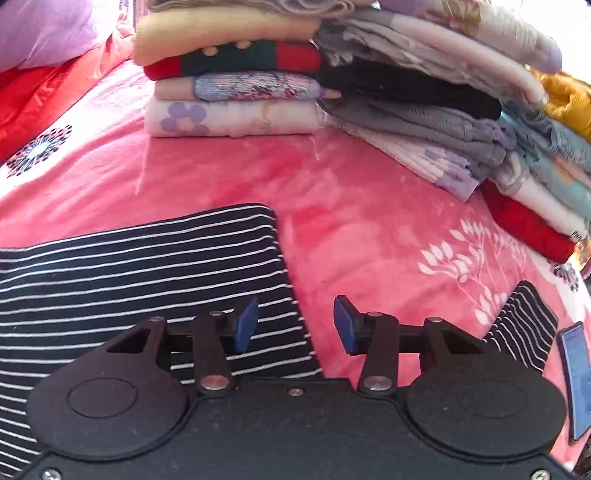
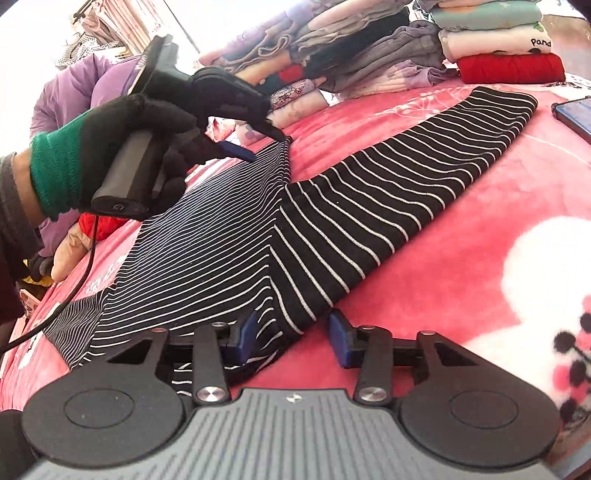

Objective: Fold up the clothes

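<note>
Pink blanket carries the striped top; both grippers' fingers stand partly open and empty, right gripper straddling its near sleeve edge, left gripper beside the top, so either could snag one layer and skew the fold.

Bright daylight is washing out the window behind the pink blanket, which is covering the bed; a clothes rack is standing beside that window.
</note>
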Demonstrator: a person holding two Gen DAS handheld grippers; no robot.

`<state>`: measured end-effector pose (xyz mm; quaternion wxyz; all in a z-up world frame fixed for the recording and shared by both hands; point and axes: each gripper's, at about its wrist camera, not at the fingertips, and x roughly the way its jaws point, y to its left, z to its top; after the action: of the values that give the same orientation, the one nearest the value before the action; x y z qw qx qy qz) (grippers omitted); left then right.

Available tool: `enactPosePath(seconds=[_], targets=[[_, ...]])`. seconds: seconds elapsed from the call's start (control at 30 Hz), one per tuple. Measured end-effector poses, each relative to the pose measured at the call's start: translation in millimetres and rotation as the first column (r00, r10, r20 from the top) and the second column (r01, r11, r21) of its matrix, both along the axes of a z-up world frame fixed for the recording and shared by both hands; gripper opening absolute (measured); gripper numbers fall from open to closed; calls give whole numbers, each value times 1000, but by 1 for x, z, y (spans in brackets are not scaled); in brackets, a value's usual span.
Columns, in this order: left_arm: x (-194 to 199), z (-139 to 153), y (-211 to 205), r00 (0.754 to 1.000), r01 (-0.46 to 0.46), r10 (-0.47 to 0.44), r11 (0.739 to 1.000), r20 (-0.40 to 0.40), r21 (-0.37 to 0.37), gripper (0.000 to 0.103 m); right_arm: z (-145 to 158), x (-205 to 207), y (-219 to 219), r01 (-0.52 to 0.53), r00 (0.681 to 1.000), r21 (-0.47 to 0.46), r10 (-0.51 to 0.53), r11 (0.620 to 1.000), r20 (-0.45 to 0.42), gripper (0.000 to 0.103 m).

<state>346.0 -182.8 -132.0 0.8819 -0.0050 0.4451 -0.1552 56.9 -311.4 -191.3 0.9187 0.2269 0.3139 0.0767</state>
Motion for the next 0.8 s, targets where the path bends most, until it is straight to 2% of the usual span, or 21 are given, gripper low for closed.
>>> enactPosePath(seconds=[0.1,0.2,0.33,0.47,0.53,0.57,0.63,0.73,0.8], targets=[[5,-5,-13,1000,0,-1,998,10,70,44,0,3,-3,4,1000,-8,-4,1000,5,42],[6,-9,-22,1000,-9,6,992,23,123,43,-1,5,-12,22,1000,38,-22,999,3,40],[-9,-2,-51,990,123,-132,981,51,151,43,-4,7,-17,32,999,72,-32,997,-1,38],[-31,12,-101,944,310,-324,936,61,166,44,-3,7,-7,6,1000,22,-6,1000,2,41],[-35,18,-123,932,325,-351,920,88,220,44,-3,7,-3,-7,1000,-1,7,1000,3,41],[-34,21,-128,934,309,-342,919,107,244,45,-3,7,-3,-10,1000,0,10,1000,3,41],[-19,25,-124,954,228,-269,939,134,259,45,-3,5,-4,-13,1000,8,13,1000,3,41],[18,20,-90,995,74,-87,976,55,205,44,-2,3,-5,-12,1000,16,12,1000,1,41],[26,14,-72,999,29,-36,973,27,229,43,-1,2,-3,-21,1000,8,21,1000,4,41]])
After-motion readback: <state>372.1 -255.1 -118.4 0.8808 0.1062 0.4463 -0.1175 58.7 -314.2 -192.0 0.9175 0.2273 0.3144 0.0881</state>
